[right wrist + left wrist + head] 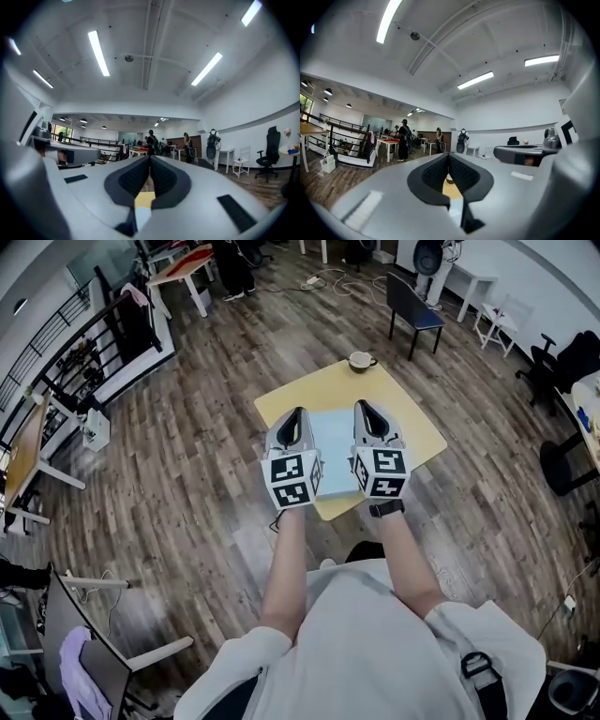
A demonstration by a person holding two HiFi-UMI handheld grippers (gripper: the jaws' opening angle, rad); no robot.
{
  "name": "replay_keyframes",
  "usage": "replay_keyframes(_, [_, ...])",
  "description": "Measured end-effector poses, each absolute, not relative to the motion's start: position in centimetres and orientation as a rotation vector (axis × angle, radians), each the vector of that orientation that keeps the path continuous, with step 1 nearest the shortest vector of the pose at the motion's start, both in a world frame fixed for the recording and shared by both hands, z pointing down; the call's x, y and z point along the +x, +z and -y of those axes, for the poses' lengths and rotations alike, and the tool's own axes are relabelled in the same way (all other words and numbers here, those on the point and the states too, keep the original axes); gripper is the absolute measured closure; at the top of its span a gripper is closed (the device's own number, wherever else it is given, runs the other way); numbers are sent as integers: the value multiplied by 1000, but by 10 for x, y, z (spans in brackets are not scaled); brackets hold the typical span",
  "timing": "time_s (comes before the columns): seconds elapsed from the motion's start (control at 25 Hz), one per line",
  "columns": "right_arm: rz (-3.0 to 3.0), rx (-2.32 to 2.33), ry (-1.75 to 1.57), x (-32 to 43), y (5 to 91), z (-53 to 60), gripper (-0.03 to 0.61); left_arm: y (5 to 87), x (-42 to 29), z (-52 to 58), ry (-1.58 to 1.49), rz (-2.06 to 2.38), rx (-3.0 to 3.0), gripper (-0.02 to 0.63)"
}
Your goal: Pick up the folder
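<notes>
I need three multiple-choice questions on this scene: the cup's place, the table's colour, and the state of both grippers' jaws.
1. Where on the table does the cup stand? A) near edge B) far edge C) middle
2. What colour is the table? A) red B) black C) yellow
3. The jaws of the left gripper and right gripper are: A) both shut, empty B) both wide open C) clamped on the cup
Answers: B, it stands beyond the folder; C, its top shows yellow; A, each gripper view shows pads together.

The folder [333,454] has both side edges hidden.
</notes>
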State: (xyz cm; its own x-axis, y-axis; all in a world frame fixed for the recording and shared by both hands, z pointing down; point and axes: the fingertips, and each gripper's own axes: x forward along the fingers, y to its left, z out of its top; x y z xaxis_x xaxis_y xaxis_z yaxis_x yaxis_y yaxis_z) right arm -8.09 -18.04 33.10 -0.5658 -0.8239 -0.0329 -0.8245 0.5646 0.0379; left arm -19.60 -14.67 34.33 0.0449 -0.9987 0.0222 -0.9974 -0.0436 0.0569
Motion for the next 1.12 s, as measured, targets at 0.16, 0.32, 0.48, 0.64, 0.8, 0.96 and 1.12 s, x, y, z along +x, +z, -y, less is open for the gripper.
replay_keyframes(0.16, [-2797, -1499, 39, -87, 348, 216, 566, 361, -204, 187, -21, 2063, 2216, 600])
replay_keyframes(0.32, [-2852, -1460, 16, -96, 367, 263, 566, 379, -208, 232, -6, 2009, 2216, 594])
replay_keyframes(0.48, [-2943, -1410, -68, -110, 397, 305, 566, 406, -219, 278, 67, 1970, 2181, 589])
replay_keyframes(0.64, [-3022, -1400, -191, -112, 434, 335, 566, 452, -226, 301, 134, 1894, 2081, 574])
replay_keyframes(0.8, [-3093, -1397, -354, -109, 485, 361, 566, 505, -236, 321, 165, 1804, 1972, 549])
replay_keyframes(0.96, [-3123, -1396, -572, -101, 539, 370, 565, 550, -244, 324, 175, 1730, 1881, 498])
replay_keyframes(1.12, [-3151, -1430, -722, -95, 581, 371, 504, 594, -246, 320, 224, 1619, 1815, 415])
